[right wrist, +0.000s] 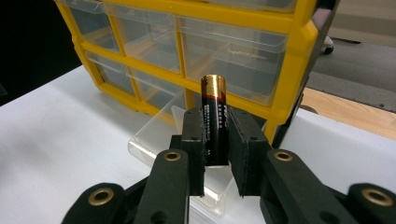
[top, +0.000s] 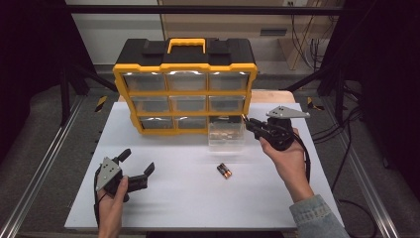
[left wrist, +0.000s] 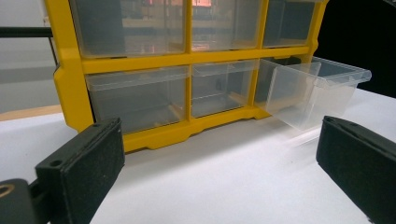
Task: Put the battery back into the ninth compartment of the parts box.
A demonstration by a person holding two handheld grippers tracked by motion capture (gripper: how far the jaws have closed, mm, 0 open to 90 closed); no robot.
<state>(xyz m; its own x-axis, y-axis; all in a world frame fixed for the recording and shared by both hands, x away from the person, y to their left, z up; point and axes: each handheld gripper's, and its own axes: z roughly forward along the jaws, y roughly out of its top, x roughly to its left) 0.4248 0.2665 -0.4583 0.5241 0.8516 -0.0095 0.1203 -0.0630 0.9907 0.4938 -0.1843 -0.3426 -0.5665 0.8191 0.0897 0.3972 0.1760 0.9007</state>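
right tongs clamped on a battery just above the pulled-out clear drawer, left tongs gaping wide and empty, another battery lying on the table between them

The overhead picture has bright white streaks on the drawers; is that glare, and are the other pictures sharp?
High view: yes, lamp glare streaks the clear drawer fronts of the yellow organizer, and the surroundings fall dark. Left gripper view: the near black fingers look soft and the pulled-out drawer looks hazy. Right gripper view: the held battery is crisp.
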